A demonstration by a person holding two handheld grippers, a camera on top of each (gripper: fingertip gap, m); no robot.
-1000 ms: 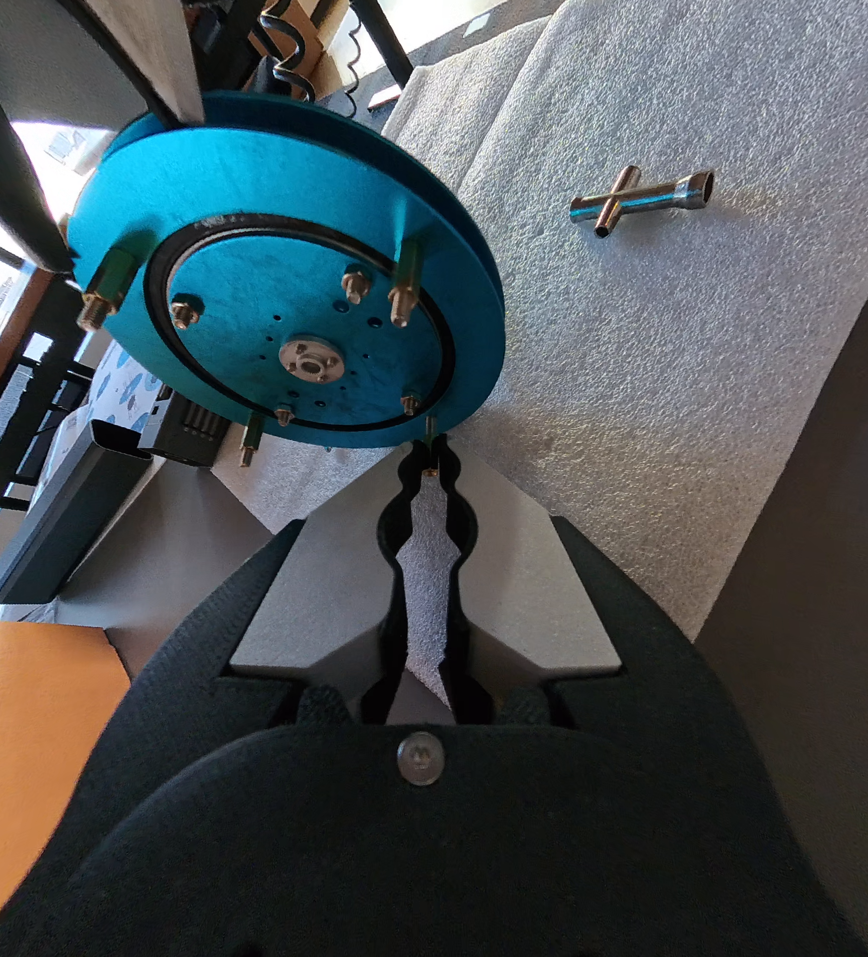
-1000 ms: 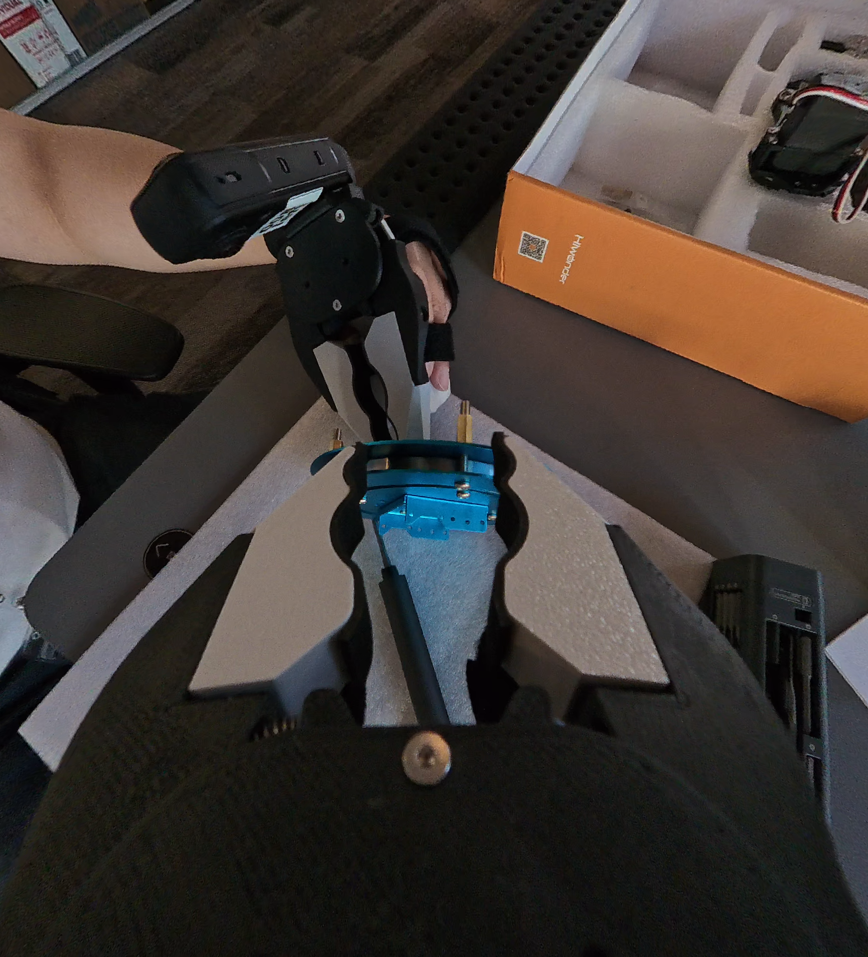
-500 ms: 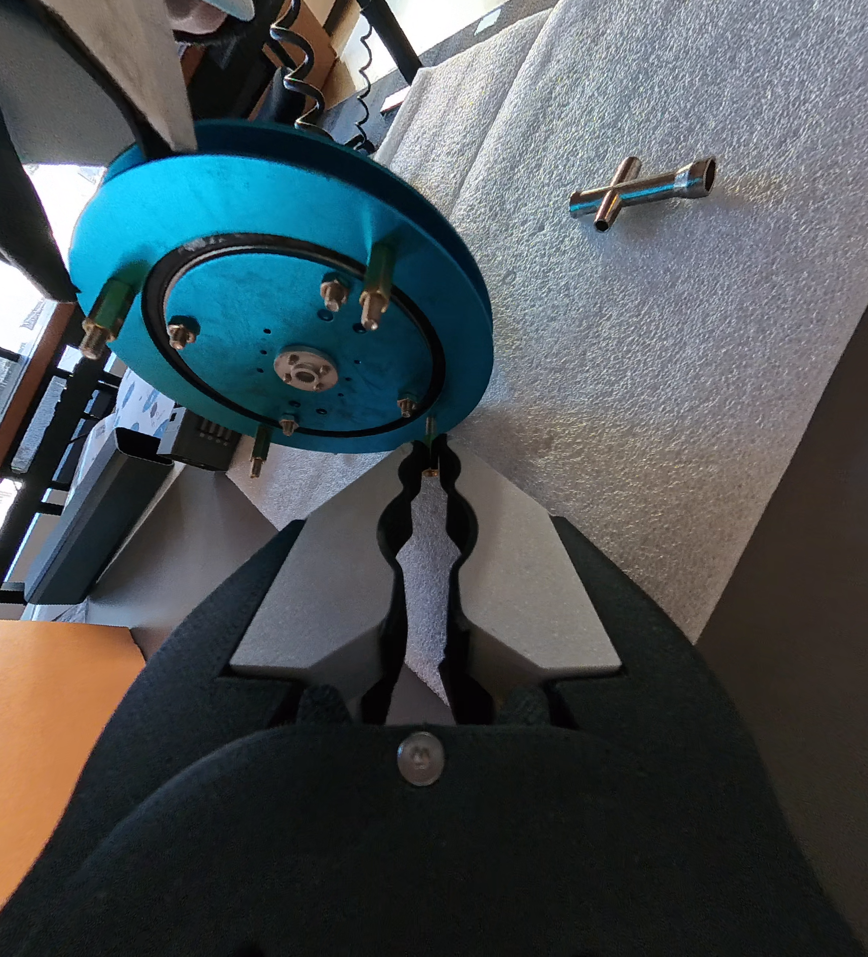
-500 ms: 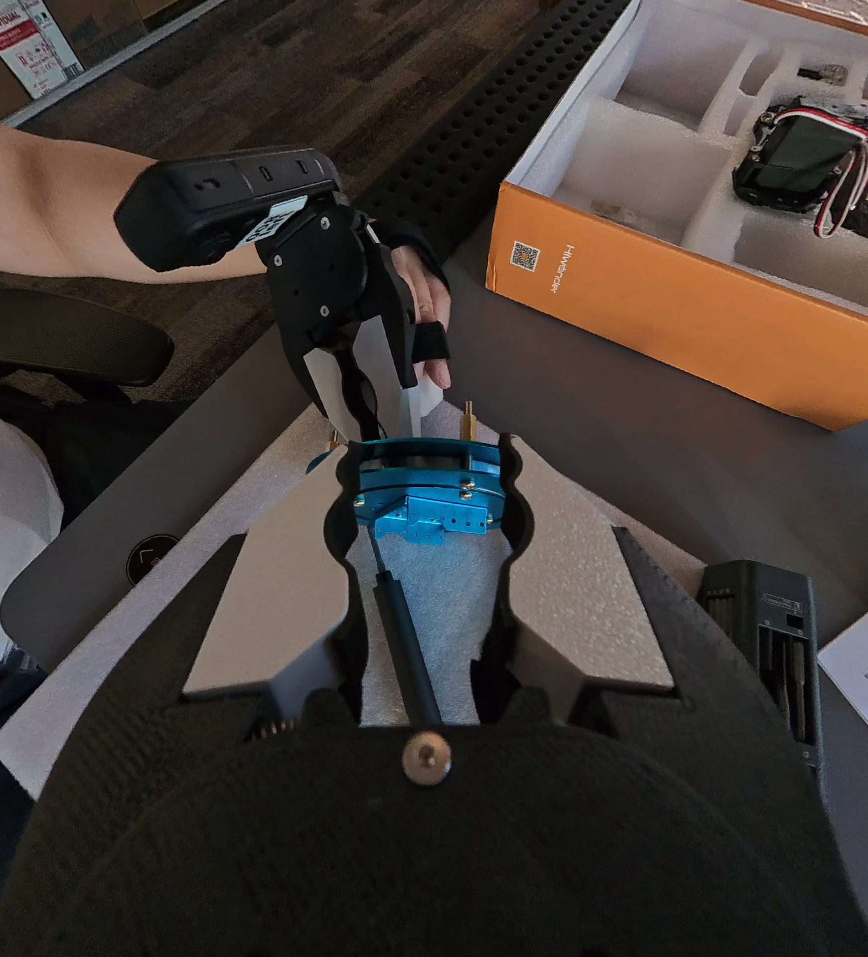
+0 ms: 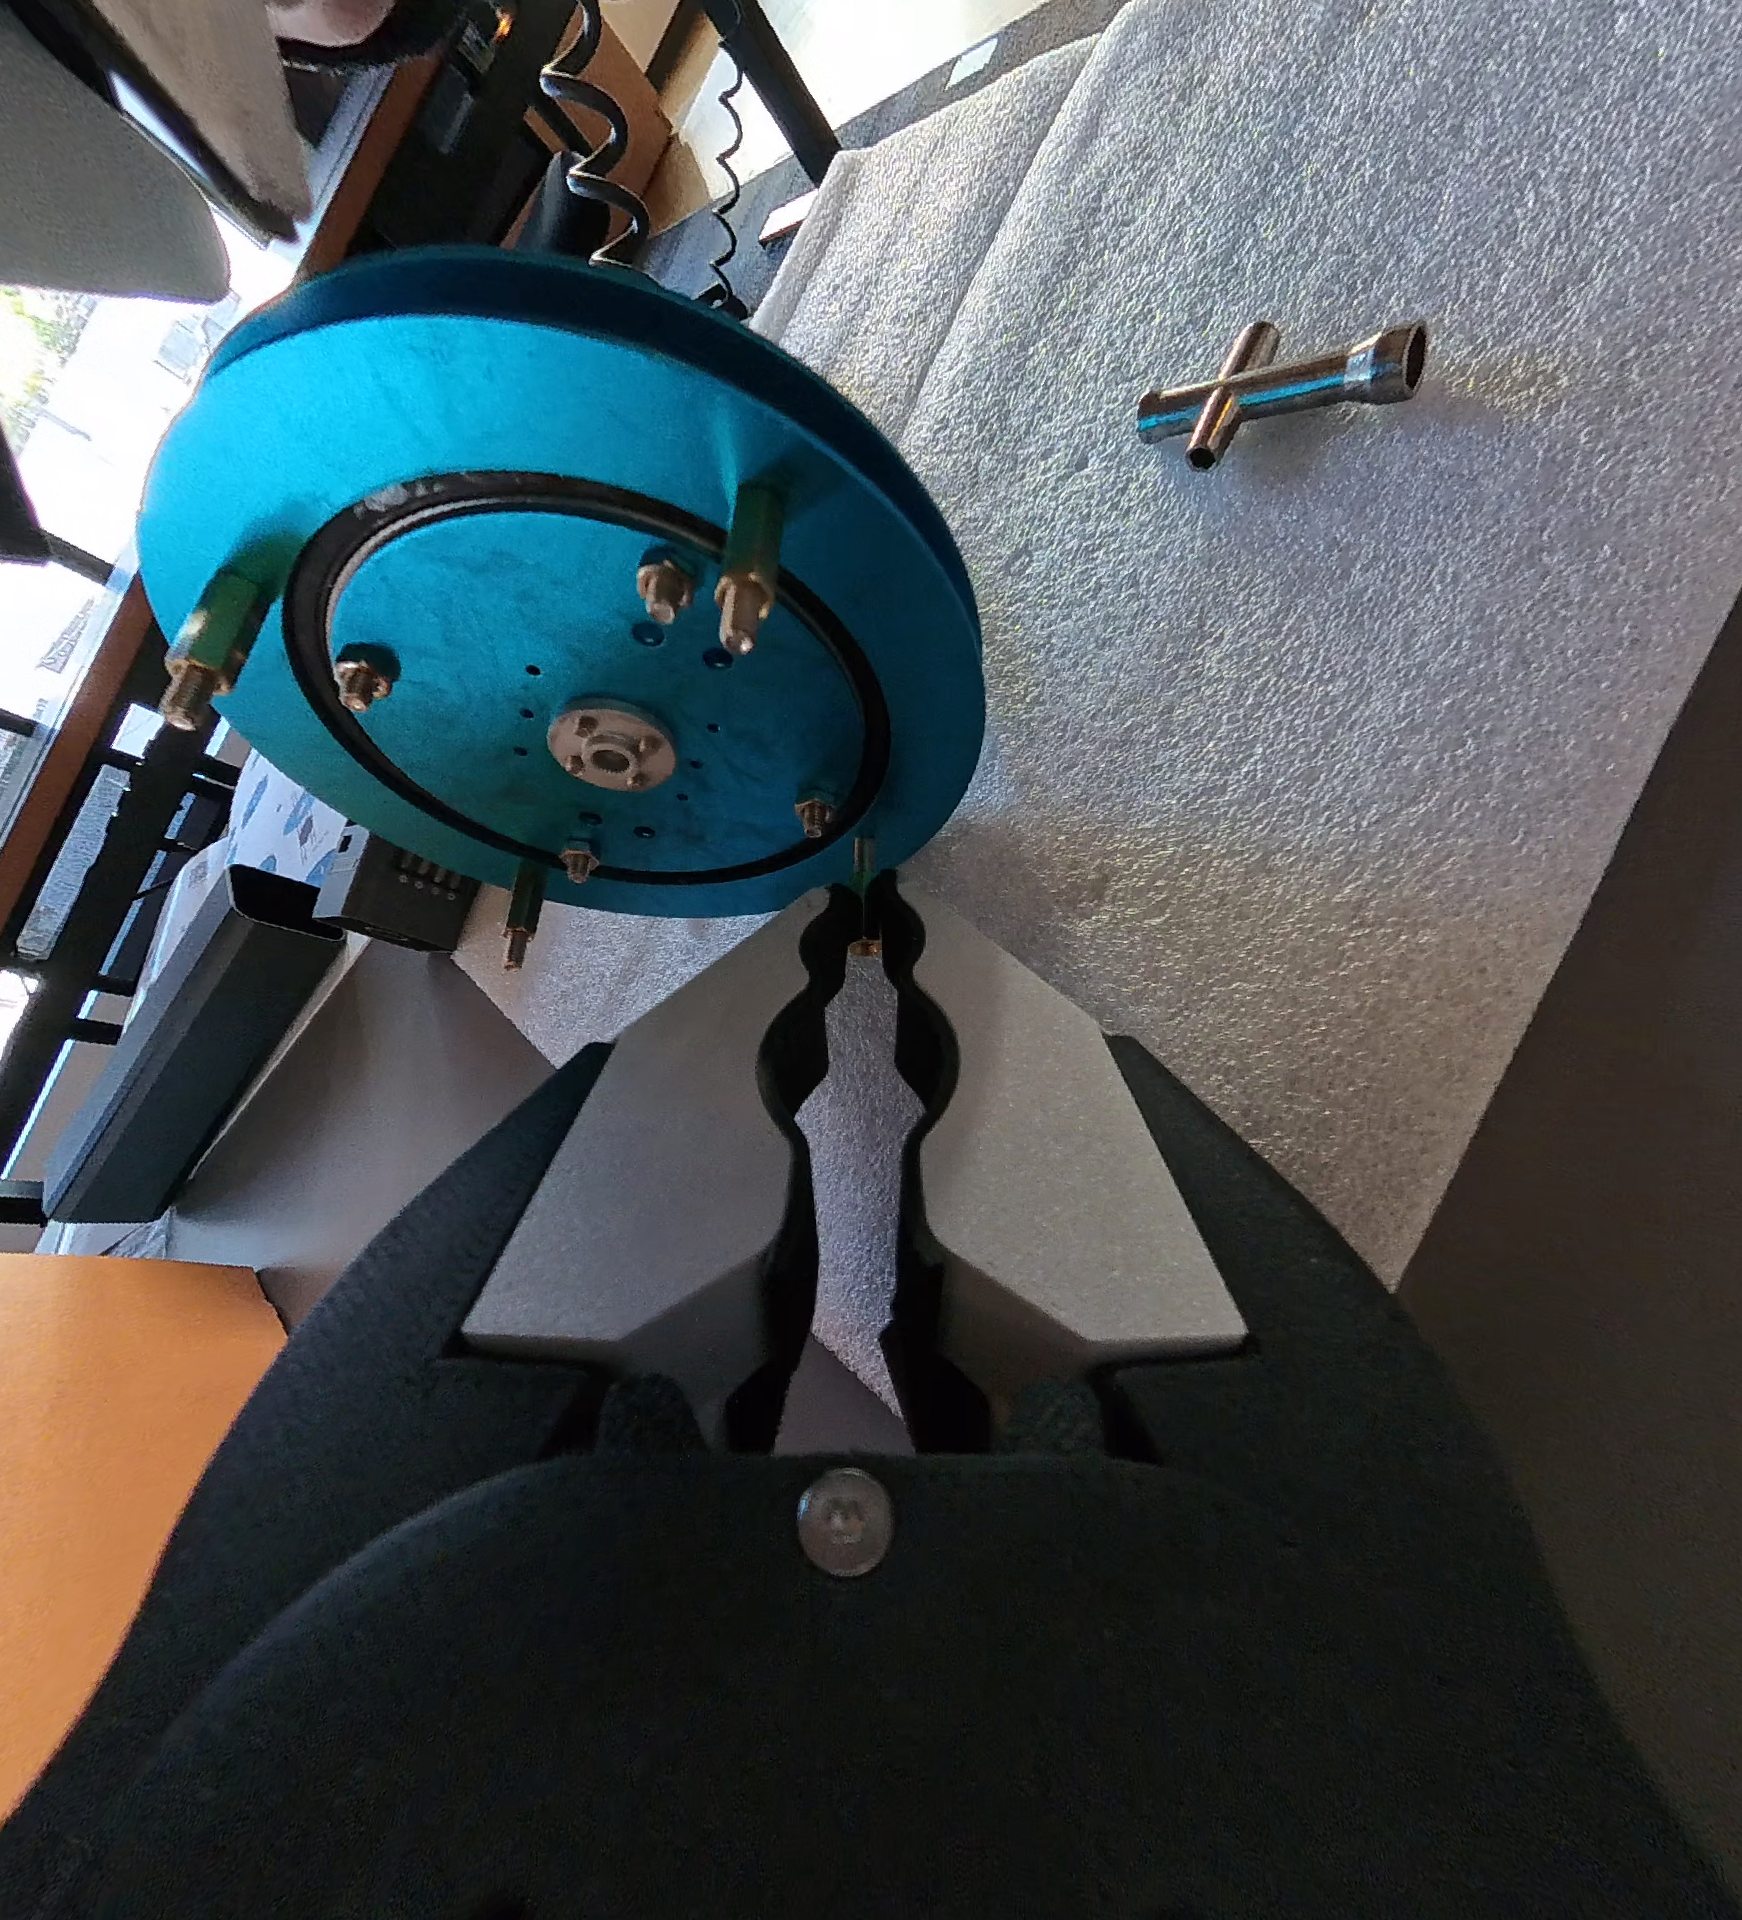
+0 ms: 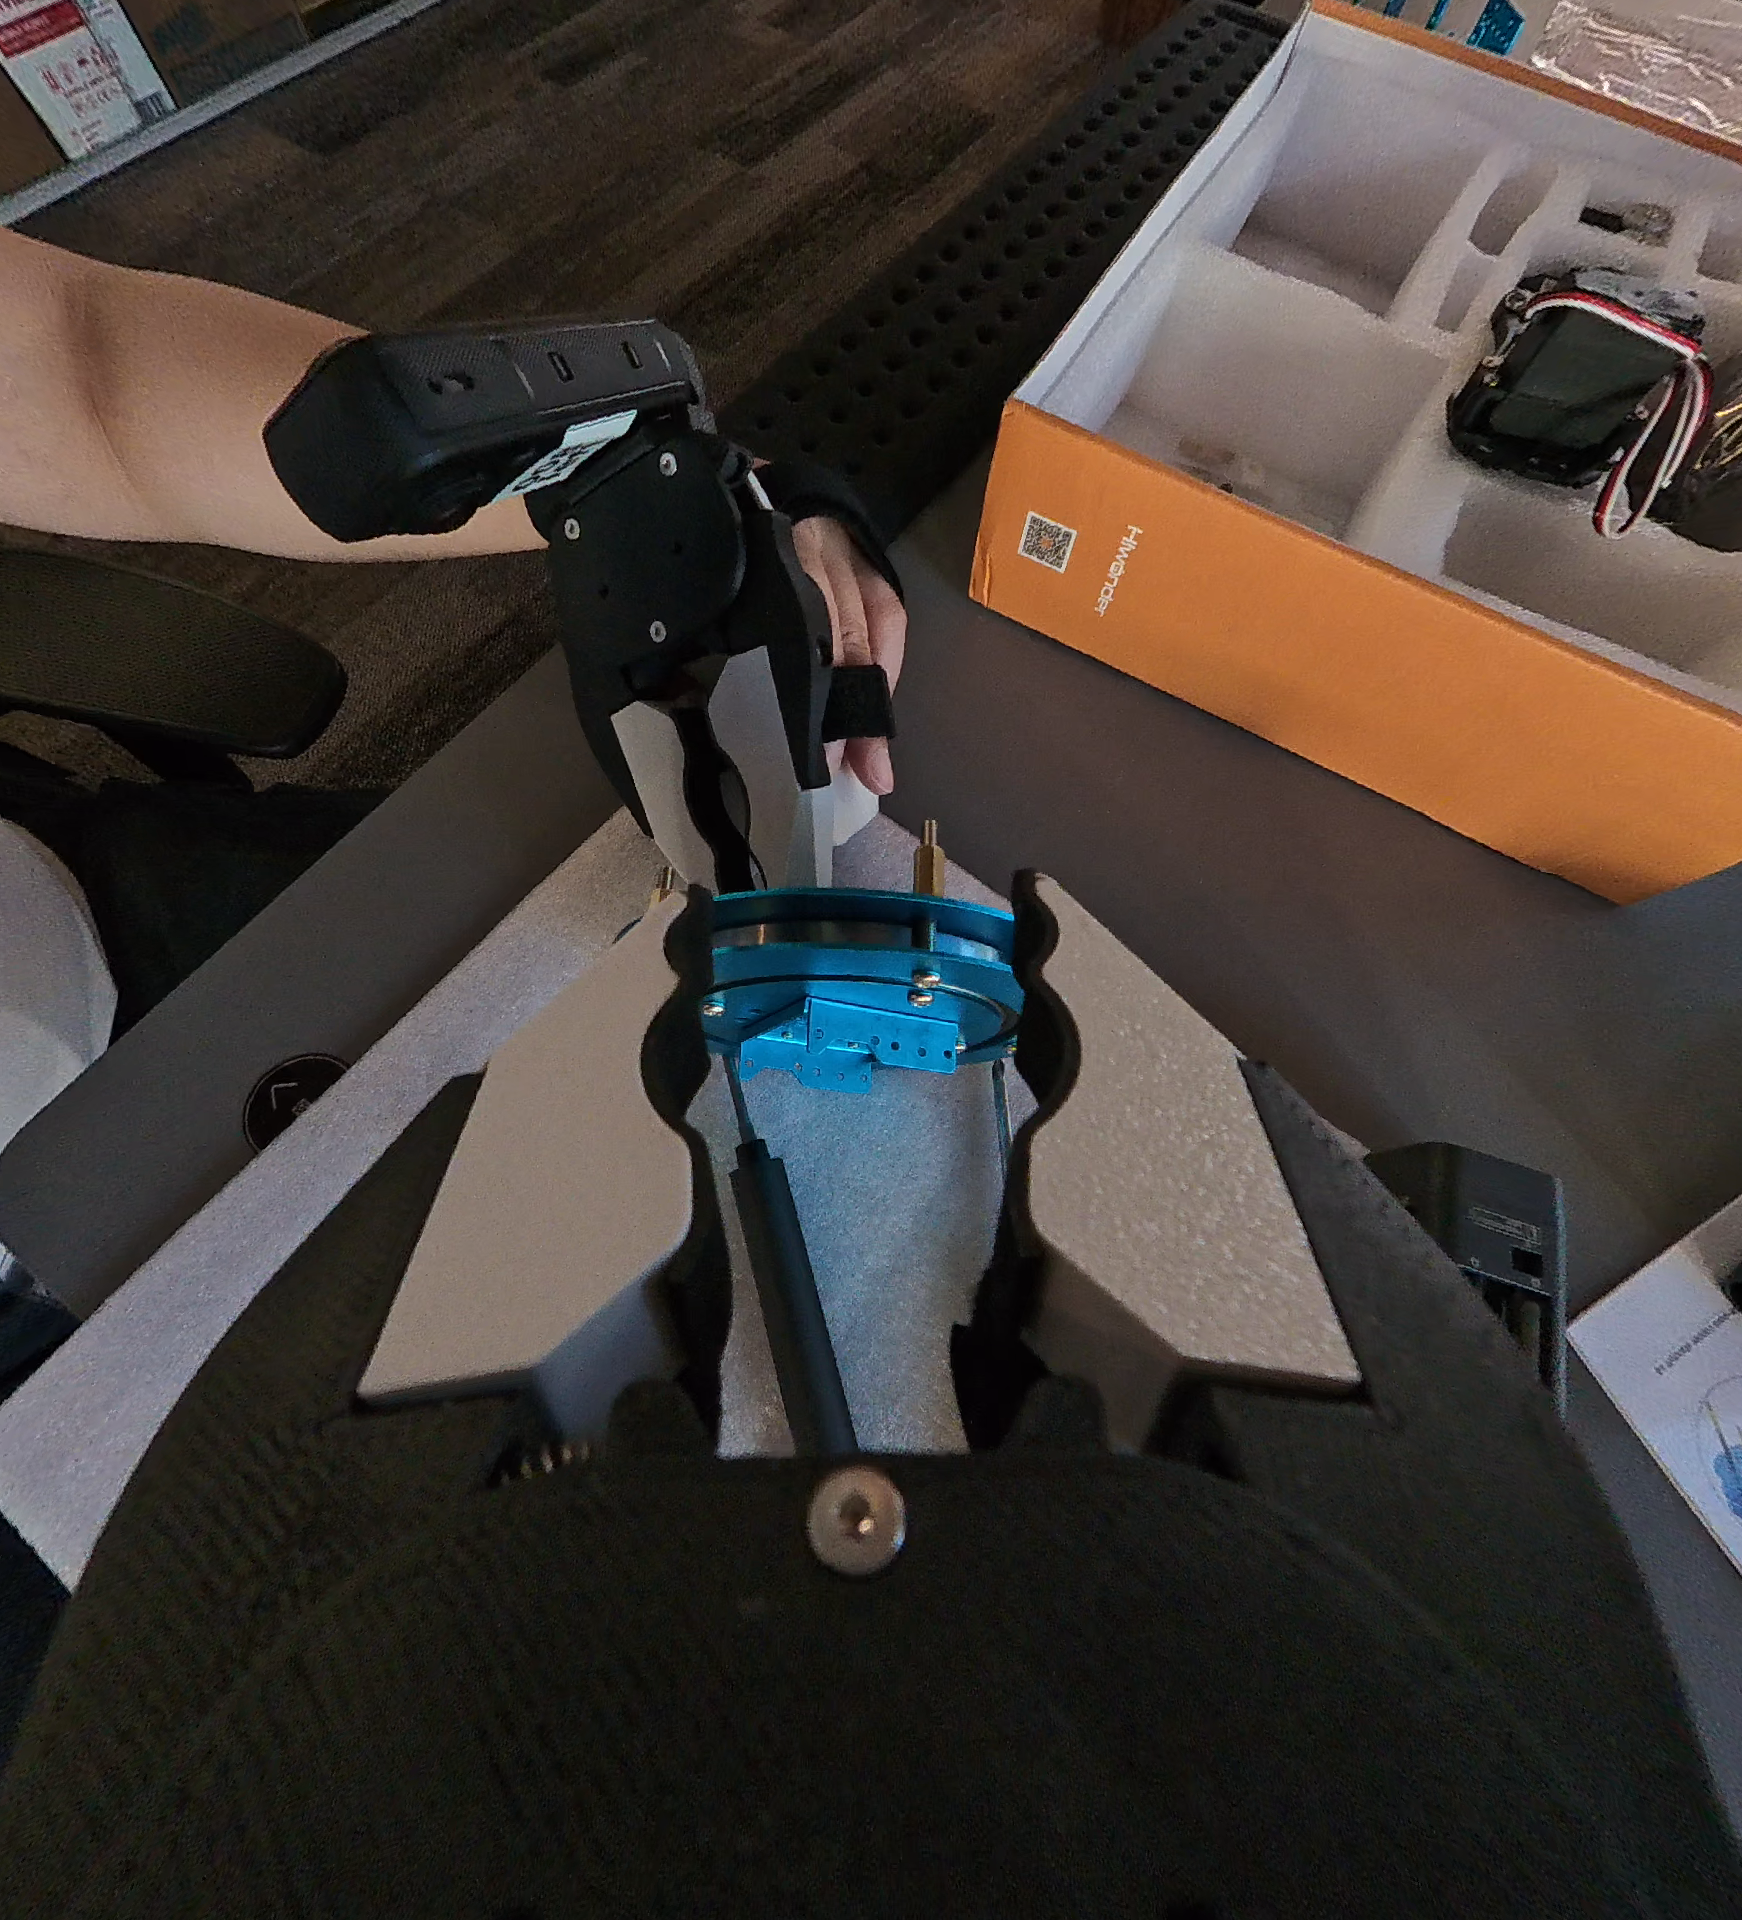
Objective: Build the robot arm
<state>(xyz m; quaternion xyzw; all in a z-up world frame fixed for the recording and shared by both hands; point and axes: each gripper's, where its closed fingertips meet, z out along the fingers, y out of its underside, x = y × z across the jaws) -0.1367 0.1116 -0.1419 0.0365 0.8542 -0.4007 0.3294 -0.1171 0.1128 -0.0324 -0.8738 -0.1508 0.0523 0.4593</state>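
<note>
My left gripper (image 5: 862,920) is nearly closed, pinching one brass post (image 5: 862,914) of the blue disc (image 5: 555,582), while my right gripper (image 6: 856,987) clamps the disc's rim, so I should keep both grips steady.

table (image 6: 1210,831): dark grey | white foam mat (image 5: 1314,675) on it, cross wrench (image 5: 1272,400) lying on mat | orange box (image 6: 1366,665) far right | black case (image 6: 1501,1236), leaflet (image 6: 1719,1444) near right

Disc (image 6: 862,951) on foam pad (image 5: 1314,727); box (image 6: 1366,665) right, behind.
</note>
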